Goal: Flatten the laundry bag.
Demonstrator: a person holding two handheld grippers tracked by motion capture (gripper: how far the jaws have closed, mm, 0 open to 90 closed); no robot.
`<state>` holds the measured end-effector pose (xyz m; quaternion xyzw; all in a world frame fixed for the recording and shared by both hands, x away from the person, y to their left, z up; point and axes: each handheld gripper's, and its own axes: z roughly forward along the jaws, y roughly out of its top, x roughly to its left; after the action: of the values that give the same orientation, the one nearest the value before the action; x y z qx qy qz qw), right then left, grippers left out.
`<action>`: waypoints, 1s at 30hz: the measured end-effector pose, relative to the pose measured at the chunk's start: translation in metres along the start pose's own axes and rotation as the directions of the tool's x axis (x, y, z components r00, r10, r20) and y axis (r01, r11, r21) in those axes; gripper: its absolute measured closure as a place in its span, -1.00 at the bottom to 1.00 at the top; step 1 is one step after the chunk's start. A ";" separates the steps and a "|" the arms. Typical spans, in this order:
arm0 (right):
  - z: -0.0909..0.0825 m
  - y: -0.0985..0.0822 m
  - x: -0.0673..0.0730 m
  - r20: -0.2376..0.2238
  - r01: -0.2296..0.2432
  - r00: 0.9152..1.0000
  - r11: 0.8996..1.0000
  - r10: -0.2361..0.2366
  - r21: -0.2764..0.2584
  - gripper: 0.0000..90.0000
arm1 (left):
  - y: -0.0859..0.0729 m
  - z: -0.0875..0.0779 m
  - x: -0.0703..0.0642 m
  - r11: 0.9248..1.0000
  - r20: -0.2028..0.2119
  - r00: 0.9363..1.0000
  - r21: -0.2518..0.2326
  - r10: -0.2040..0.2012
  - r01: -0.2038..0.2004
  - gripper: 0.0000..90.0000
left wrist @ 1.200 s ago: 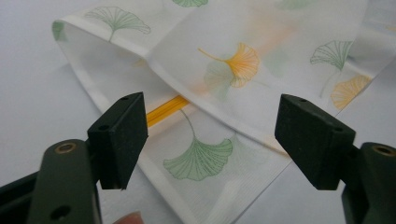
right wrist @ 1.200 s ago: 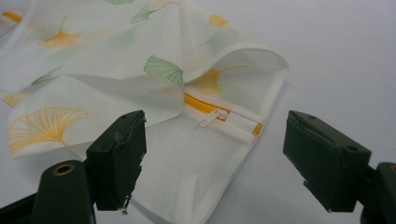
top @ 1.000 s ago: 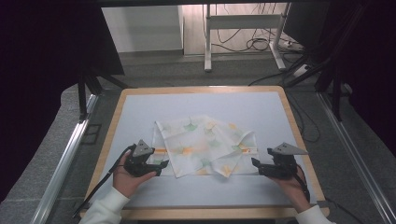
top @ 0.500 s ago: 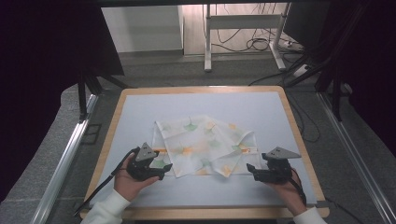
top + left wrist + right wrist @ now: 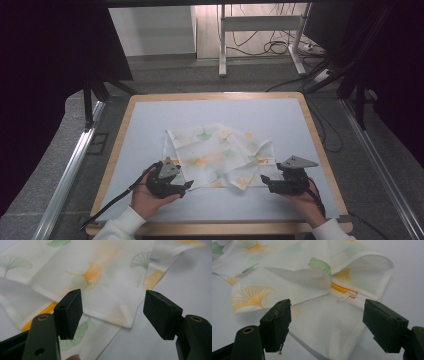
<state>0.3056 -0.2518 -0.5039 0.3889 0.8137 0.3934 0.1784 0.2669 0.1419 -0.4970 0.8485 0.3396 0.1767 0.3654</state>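
Left gripper (image 5: 186, 185) jaws just closing slightly, unclenched at near-left corner of leaf-print zippered pouch (image 5: 217, 155); right gripper (image 5: 265, 182) released; grasp pending.

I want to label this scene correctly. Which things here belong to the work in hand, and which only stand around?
In the work:
- leaf-print cloth with a zipper
- left gripper, open
- right gripper, open

Standing around:
- white metal stand
- floor cables
- table frame
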 end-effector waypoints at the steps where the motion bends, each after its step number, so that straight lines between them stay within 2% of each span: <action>1: 0.001 0.000 0.000 -0.001 0.001 1.000 1.000 -0.001 0.001 -0.50 | 0.003 0.002 -0.002 1.000 0.012 1.000 0.000 0.003 -0.003 -0.27; 6: 0.002 0.001 0.000 -0.004 0.000 1.000 1.000 0.000 0.002 -0.50 | 0.014 0.016 -0.009 0.999 0.030 0.999 0.015 0.040 -0.041 -0.28; 9: 0.001 0.000 -0.001 -0.003 -0.007 1.000 1.000 0.007 0.005 -0.50 | 0.021 0.028 -0.010 0.999 0.052 0.998 0.028 0.039 -0.040 -0.29; 10: 0.001 0.000 -0.001 -0.003 -0.008 1.000 1.000 0.008 0.006 -0.50 | 0.025 0.036 -0.011 0.998 0.054 0.998 0.042 0.045 -0.047 -0.29; 11: 0.001 0.000 -0.001 -0.003 -0.008 1.000 1.000 0.008 0.006 -0.50 | 0.025 0.036 -0.011 0.998 0.054 0.998 0.042 0.045 -0.047 -0.29; 12: 0.002 0.000 -0.001 -0.004 -0.011 1.000 1.000 0.011 0.008 -0.50 | 0.029 0.045 -0.012 0.998 0.068 0.997 0.050 0.040 -0.044 -0.29; 13: 0.002 0.000 -0.001 -0.003 -0.011 1.000 1.000 0.011 0.010 -0.50 | 0.029 0.045 -0.012 0.998 0.068 0.997 0.050 0.040 -0.044 -0.29; 14: 0.002 -0.001 -0.002 -0.002 -0.011 1.000 1.000 0.011 0.010 -0.50 | 0.032 0.056 -0.013 0.997 0.081 0.996 0.063 0.043 -0.048 -0.30; 15: 0.002 -0.001 -0.002 -0.002 -0.011 1.000 1.000 0.011 0.010 -0.50 | 0.032 0.056 -0.013 0.997 0.081 0.996 0.063 0.043 -0.048 -0.30; 17: 0.002 -0.001 -0.002 0.000 -0.014 1.000 1.000 0.014 0.010 -0.50 | 0.036 0.071 -0.015 0.995 0.095 0.994 0.083 0.047 -0.055 -0.31; 19: 0.002 -0.001 -0.002 0.001 -0.015 1.000 1.000 0.015 0.011 -0.50 | 0.038 0.079 -0.017 0.992 0.091 0.994 0.103 0.059 -0.068 -0.33; 21: 0.002 -0.001 -0.002 0.001 -0.014 1.000 1.000 0.014 0.012 -0.50 | 0.039 0.081 -0.019 0.992 0.092 0.994 0.103 0.063 -0.072 -0.33; 22: 0.002 -0.001 -0.003 0.000 -0.016 1.000 1.000 0.016 0.013 -0.50 | 0.040 0.084 -0.020 0.993 0.107 0.993 0.095 0.054 -0.064 -0.33; 24: 0.002 -0.001 -0.003 -0.001 -0.017 1.000 1.000 0.017 0.013 -0.50 | 0.040 0.086 -0.020 0.994 0.105 0.993 0.097 0.046 -0.056 -0.33; 25: 0.002 -0.001 -0.004 0.003 -0.021 1.000 1.000 0.020 0.013 -0.50 | 0.038 0.091 -0.018 0.991 0.100 0.994 0.119 0.050 -0.061 -0.33; 26: 0.002 -0.001 -0.004 0.003 -0.021 1.000 1.000 0.020 0.013 -0.50 | 0.038 0.091 -0.018 0.991 0.100 0.994 0.119 0.050 -0.061 -0.35; 30: 0.001 -0.002 -0.004 0.003 -0.023 1.000 1.000 0.023 0.010 -0.50 | 0.037 0.091 -0.019 0.992 0.122 0.992 0.114 0.037 -0.051 -0.17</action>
<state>0.3077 -0.2547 -0.5059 0.3994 0.8110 0.3908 0.1730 0.3201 0.0646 -0.5313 0.8847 0.3081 0.1135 0.3309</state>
